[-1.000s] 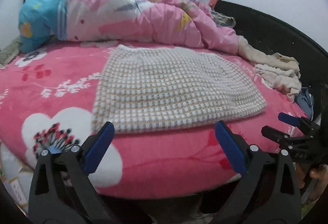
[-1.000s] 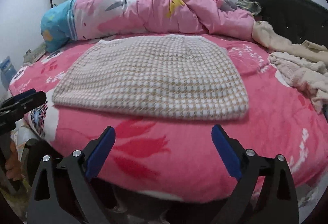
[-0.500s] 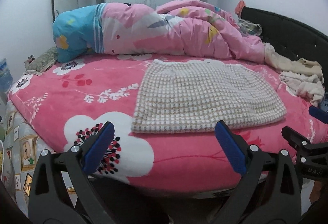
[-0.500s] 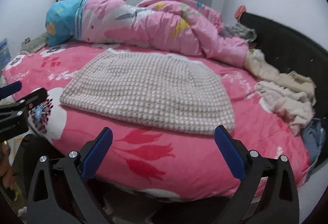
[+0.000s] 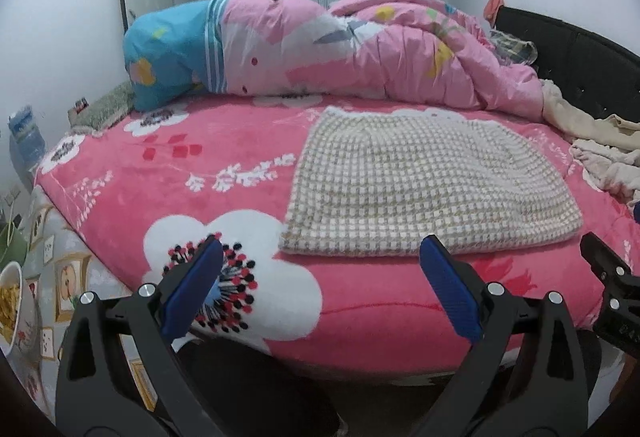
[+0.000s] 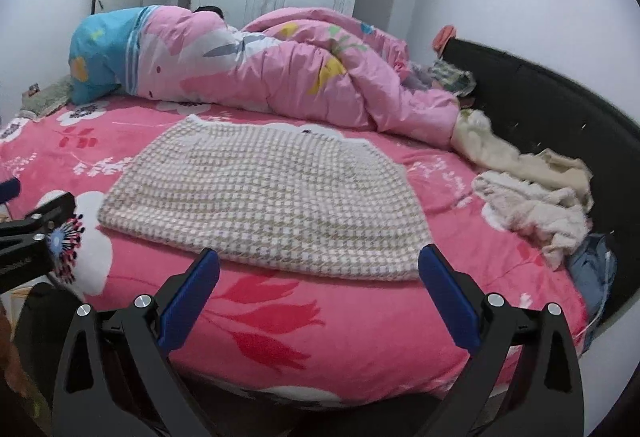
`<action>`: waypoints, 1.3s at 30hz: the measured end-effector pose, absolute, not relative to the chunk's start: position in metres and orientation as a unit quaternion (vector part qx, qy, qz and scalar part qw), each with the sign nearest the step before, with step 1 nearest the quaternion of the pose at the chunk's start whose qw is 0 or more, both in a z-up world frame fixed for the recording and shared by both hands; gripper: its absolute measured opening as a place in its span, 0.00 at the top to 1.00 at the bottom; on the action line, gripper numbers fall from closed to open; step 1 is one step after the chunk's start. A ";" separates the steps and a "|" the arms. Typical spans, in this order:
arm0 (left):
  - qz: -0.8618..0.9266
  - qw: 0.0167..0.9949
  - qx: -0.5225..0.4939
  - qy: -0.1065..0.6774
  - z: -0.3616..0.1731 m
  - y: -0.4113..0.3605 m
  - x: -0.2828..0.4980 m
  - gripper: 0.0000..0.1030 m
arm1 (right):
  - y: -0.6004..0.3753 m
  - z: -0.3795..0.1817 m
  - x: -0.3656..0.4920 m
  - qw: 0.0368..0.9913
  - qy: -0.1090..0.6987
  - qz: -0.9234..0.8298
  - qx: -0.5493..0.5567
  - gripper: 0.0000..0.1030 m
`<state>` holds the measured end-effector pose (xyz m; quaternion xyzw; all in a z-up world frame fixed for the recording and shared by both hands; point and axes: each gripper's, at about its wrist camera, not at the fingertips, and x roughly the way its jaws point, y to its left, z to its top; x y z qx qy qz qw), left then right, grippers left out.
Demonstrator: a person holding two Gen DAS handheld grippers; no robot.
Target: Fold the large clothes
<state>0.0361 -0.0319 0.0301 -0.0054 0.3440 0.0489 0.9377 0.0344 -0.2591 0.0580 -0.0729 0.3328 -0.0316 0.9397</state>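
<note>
Nubby knit garment (image 5: 432,193) on plush fleece blanket (image 5: 168,173)

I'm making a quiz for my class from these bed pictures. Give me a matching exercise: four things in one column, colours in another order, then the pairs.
Things:
1. garment
2. headboard
3. quilt
4. gripper pads

Colours:
A. black
B. blue
C. beige and white check
D. pale pink

Pairs: 1-C, 2-A, 3-D, 4-B

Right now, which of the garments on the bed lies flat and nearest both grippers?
The beige-and-white checked knit garment, spread flat mid-bed before both open grippers. The cream fleecy clothes lie crumpled by the black headboard.
</note>
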 end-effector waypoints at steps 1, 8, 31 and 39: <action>0.050 0.935 -0.009 0.351 0.027 -0.031 0.039 0.08 | -0.260 0.055 0.036 0.938 0.338 -0.027 -0.070 0.06; 0.053 0.914 -0.038 0.400 0.003 -0.030 0.051 0.08 | -0.262 0.036 0.043 0.927 0.371 -0.004 -0.052 0.06; 0.032 0.889 -0.056 0.454 -0.018 -0.041 0.056 0.08 | -0.263 0.014 0.050 0.902 0.430 0.006 -0.031 0.06; 0.024 0.887 -0.050 0.458 -0.019 -0.049 0.056 0.08 | -0.266 0.014 0.050 0.902 0.431 0.001 -0.034 0.06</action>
